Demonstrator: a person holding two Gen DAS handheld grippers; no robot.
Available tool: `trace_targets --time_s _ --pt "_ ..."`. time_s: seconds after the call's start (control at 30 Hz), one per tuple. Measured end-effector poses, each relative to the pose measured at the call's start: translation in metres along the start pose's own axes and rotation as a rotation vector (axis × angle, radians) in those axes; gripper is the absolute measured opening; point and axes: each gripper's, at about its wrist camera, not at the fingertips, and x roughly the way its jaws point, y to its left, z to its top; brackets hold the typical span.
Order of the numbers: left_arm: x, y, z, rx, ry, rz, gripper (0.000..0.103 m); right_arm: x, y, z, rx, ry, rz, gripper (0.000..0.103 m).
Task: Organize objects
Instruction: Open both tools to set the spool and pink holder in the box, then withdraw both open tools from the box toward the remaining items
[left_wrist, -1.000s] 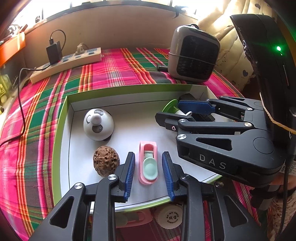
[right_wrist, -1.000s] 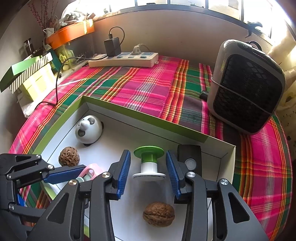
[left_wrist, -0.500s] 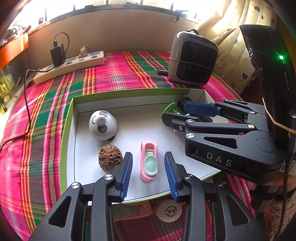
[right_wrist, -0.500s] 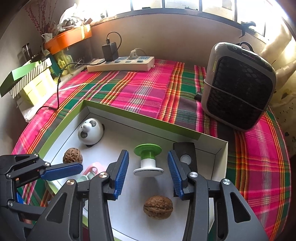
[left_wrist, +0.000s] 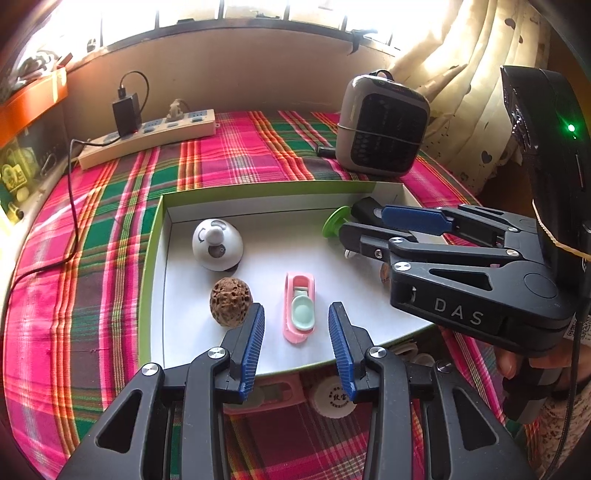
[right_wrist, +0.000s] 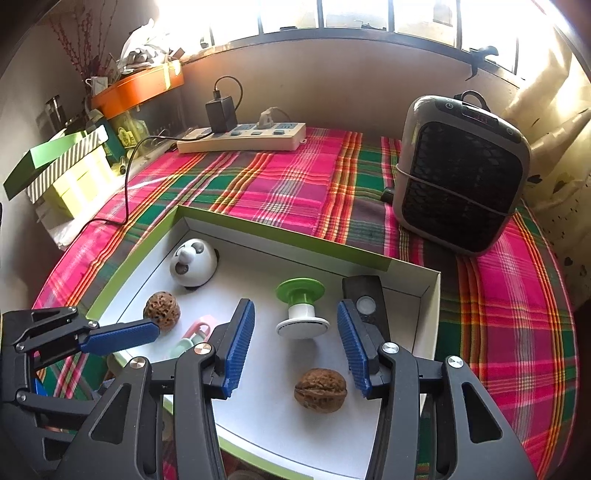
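Both hand-held grippers hang over a shallow white tray with a green rim (left_wrist: 153, 258) that sits on a bench covered in a pink and green plaid cloth (left_wrist: 236, 155).

Left hand-held gripper (left_wrist: 296, 345): jaws apart, nothing pinched. The little pink case with a mint green insert (left_wrist: 300, 306) lies flat on the tray floor between the blue pads, clear of both. A rough, pitted walnut (left_wrist: 231, 301) sits just beside the left pad, at about 10 o'clock from the gripper. Further up at 11 o'clock is the white panda dome toy (left_wrist: 218, 245).

Right hand-held gripper (right_wrist: 295, 349): jaws are opening, and the pads aren't pressing on anything. The green and white spool (right_wrist: 302, 308) stands upright on the tray at 12 o'clock from it, in line with the gap. A smooth brown walnut (right_wrist: 320, 389) lies at about 5 o'clock from the gripper, close to the right pad; I can't tell if they touch. A black rectangular gadget with a round button (right_wrist: 364, 295) lies in the far right corner of the tray.

Behind the tray, at 1 o'clock in the right wrist view, there's a small grey heater (right_wrist: 461, 173), and a power strip (right_wrist: 242, 138) at 11 o'clock by the wall.
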Motion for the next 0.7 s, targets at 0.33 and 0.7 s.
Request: trace_targets --time_s 0.33,0.7 --pt "-0.018 0.004 -0.01 -0.014 -0.03 0.012 0.034 -0.021 0.001 -0.012 0.008 -0.027 -0.017 0.048" --pt "-0.038 0.019 -0.026 -0.069 -0.062 0.022 0.035 -0.049 0.005 -0.031 0.029 -0.061 -0.032 0.048"
